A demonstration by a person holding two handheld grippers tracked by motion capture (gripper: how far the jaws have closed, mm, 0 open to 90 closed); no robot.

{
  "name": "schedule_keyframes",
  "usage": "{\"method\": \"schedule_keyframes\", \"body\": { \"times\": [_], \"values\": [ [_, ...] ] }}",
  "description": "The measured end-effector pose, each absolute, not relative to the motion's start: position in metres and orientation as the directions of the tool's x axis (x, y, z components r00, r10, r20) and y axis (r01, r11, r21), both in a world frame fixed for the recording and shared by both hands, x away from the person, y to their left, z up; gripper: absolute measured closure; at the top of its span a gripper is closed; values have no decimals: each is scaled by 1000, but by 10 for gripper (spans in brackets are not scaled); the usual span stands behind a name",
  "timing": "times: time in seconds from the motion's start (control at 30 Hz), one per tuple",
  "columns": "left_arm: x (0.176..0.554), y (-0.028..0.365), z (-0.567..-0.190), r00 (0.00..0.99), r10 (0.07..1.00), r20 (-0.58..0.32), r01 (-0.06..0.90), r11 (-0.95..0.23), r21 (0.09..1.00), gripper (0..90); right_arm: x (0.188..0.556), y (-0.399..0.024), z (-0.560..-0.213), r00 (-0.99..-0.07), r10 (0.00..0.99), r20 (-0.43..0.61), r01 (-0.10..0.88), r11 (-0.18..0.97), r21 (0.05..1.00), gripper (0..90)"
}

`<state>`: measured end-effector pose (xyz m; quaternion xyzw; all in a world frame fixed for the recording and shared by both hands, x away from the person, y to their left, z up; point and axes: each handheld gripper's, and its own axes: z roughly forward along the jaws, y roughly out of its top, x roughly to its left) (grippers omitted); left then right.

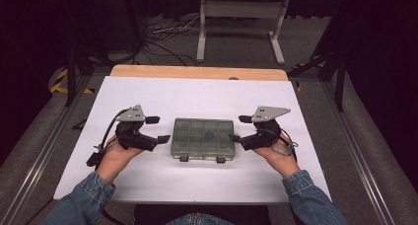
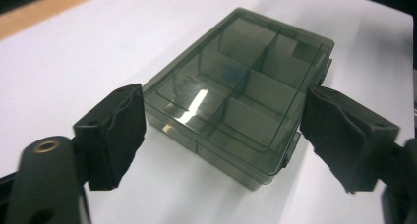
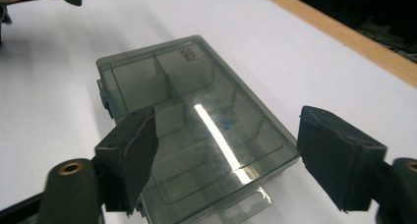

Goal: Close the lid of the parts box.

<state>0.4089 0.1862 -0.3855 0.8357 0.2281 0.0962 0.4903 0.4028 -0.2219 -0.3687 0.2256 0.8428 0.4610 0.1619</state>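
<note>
A smoky translucent compartment box [image 1: 203, 138] lies flat on the white tabletop [image 1: 197, 94], lid closed, with two latches on its near edge. My left gripper [image 1: 157, 129] stands open just off the box's left end, apart from it. My right gripper [image 1: 239, 128] stands open off the right end, also clear of it. In the left gripper view the box [image 2: 236, 91] lies ahead between the spread pads of that gripper [image 2: 223, 101]. In the right gripper view the box [image 3: 192, 121] sits under and ahead of the open gripper [image 3: 228, 121], its hang tab nearest the camera.
A wooden strip [image 1: 197, 72] borders the table's far edge. Beyond it are floor cables [image 1: 167, 35] and a white stand [image 1: 241, 18]. Metal rails run along both sides of the table. White surface lies free all around the box.
</note>
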Motion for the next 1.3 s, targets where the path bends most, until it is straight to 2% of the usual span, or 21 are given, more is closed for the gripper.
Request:
{"method": "schedule_keyframes", "body": {
  "times": [0.27,0.67,1.3],
  "values": [
    [398,199,-389,857,512,-53,256,-334,907,57,396,-233,-371,-821,565,-78,200,415,888,139],
    [382,218,-400,838,544,-39,186,-218,958,30,383,-253,-385,-777,622,-96,151,331,931,23],
    [365,246,-426,833,552,-51,135,-113,984,15,365,-266,-408,-751,650,-114,77,257,963,1]
  ]
}}
